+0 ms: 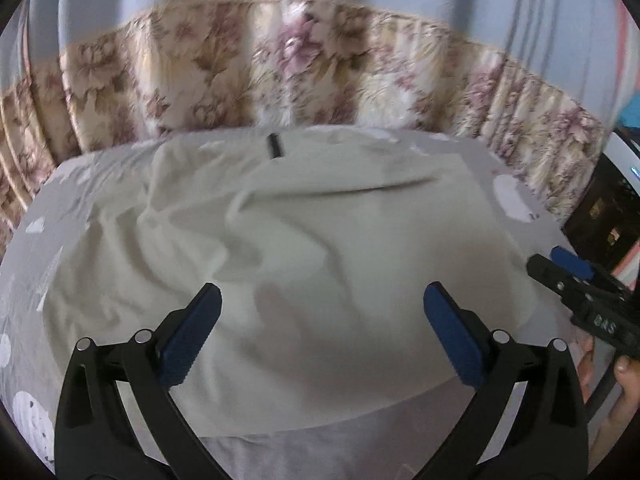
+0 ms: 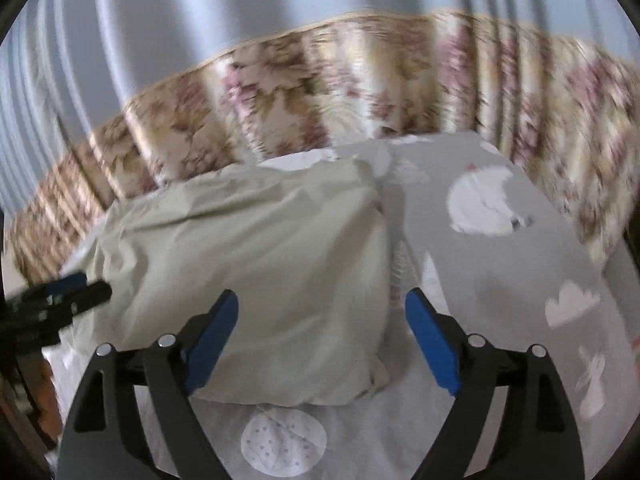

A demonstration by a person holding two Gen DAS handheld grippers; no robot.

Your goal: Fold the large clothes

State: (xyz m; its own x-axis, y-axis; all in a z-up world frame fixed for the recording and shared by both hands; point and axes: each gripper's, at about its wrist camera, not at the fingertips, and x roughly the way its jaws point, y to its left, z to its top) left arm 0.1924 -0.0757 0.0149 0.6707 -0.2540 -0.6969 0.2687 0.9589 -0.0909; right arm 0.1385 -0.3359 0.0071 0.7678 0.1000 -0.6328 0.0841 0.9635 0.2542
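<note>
**Cream garment on a bed, both tongs released**

Left wrist view: a cream garment point(image 1: 288, 248) of soft, matte woven cloth lies spread on the grey bed sheet point(image 1: 60, 208), which is printed with white clouds and animals. The garment surface is rumpled — long shallow creases run across it, and a small dark tab point(image 1: 274, 145) sits near its far edge. Its near edge curves just in front of the left tongs point(image 1: 322, 300), whose blue ribbed pads stand wide apart above the cloth, grasping nothing. The right tongs point(image 1: 568, 270) enter at the garment's right edge; a hand point(image 1: 624, 384) holds them.

Right wrist view: the garment point(image 2: 248, 248) appears as a roughly rectangular fold with a straight right edge and a rounded near corner. The right tongs point(image 2: 322, 306) are spread open, bracketing that right edge, holding nothing. To the right the sheet point(image 2: 520, 280) lies flat and uncovered — the widest open room. The left tongs point(image 2: 80, 292) reach in at the garment's left edge. Behind the bed hangs a pleated floral curtain point(image 2: 280, 92) under pale blue drapes point(image 2: 200, 8).
</note>
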